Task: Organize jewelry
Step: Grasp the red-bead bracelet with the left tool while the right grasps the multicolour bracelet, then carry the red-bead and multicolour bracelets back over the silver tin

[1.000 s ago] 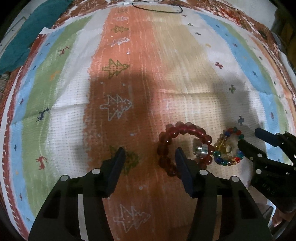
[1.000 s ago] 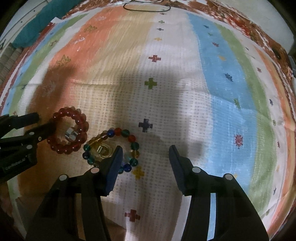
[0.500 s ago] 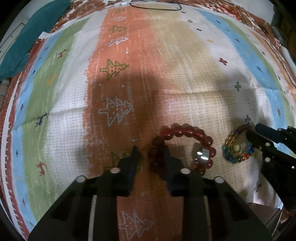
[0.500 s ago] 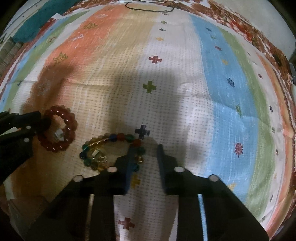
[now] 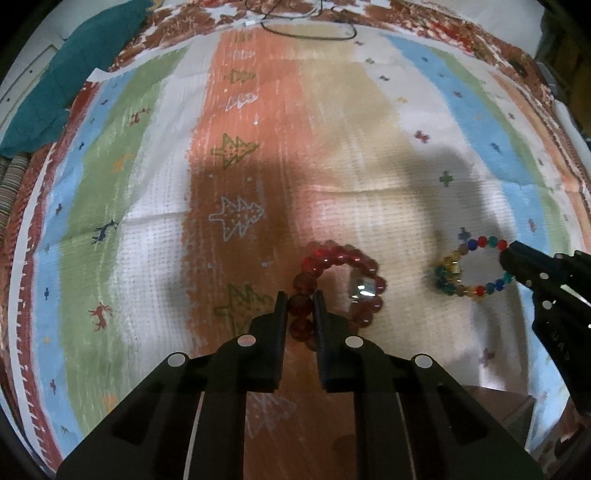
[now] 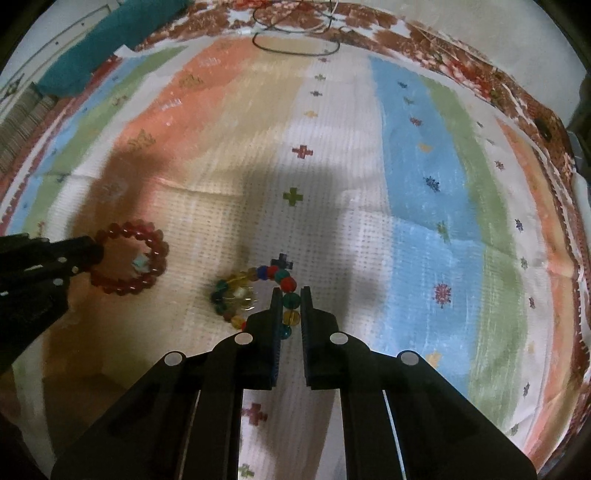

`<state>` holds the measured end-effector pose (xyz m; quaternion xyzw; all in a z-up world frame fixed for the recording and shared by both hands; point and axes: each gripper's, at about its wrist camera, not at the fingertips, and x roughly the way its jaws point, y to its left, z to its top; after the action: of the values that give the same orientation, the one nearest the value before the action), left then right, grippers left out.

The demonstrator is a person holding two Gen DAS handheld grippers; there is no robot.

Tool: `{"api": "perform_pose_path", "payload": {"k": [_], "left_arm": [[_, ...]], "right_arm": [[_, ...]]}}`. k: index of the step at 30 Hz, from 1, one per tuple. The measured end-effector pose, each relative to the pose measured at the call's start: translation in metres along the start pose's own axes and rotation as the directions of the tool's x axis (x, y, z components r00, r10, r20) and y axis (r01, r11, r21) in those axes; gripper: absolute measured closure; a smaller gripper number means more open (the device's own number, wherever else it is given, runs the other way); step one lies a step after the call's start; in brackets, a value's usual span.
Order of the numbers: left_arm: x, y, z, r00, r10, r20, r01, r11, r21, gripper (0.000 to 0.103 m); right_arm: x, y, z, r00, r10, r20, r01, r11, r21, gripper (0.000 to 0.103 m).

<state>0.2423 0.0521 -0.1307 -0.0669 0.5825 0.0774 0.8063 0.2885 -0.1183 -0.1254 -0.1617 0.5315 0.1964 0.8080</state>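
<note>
A red bead bracelet (image 5: 341,254) with a silver charm lies on the striped cloth (image 5: 258,147). My left gripper (image 5: 300,301) is shut on its left side. It also shows in the right wrist view (image 6: 129,258), with the left gripper (image 6: 92,251) at its left edge. A multicoloured bead bracelet (image 6: 255,291) lies to its right. My right gripper (image 6: 288,299) is shut on its right side. In the left wrist view the multicoloured bracelet (image 5: 469,269) sits at the right gripper's (image 5: 508,258) tip.
A dark cord loop (image 5: 306,31) lies at the cloth's far edge. A teal cloth (image 5: 74,70) lies at the far left. The striped cloth covers the whole surface, with a fold line across the middle.
Both grippers have closed from open, the left on the red bracelet, the right on the multicoloured one. The two bracelets have moved apart.
</note>
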Motion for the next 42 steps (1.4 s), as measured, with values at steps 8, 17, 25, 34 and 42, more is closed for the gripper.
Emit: {"api": "perform_pose_path", "payload": {"k": [8,17,25,34,42], "left_arm": [[-0.035,-0.010,0.003,0.995,-0.065,0.072,0.064,0.998,0.017,0.090],[-0.063,-0.013,-0.002,0.989,-0.094,0.111,0.091,0.995,0.034,0.090],[-0.087,-0.014,-0.012,0.983,-0.104,0.153,0.100,0.994,0.035,0.090],[-0.097,-0.015,-0.021,0.980,-0.116,0.164,0.111,0.993,0.040,0.090],[-0.111,-0.018,-0.032,0.972,-0.141,0.190,0.132,0.990,0.057,0.090]], "right_arm": [[-0.027,0.008,-0.004,0.997,0.059,0.050,-0.060,0.998,0.009,0.093],[-0.047,0.007,-0.012,0.993,0.080,0.082,-0.082,0.996,0.025,0.093],[-0.065,0.007,-0.017,0.987,0.113,0.119,-0.116,0.993,0.025,0.093],[-0.077,0.007,-0.025,0.983,0.120,0.140,-0.123,0.992,0.012,0.093],[-0.092,0.010,-0.033,0.976,0.137,0.167,-0.138,0.990,-0.008,0.093]]}}
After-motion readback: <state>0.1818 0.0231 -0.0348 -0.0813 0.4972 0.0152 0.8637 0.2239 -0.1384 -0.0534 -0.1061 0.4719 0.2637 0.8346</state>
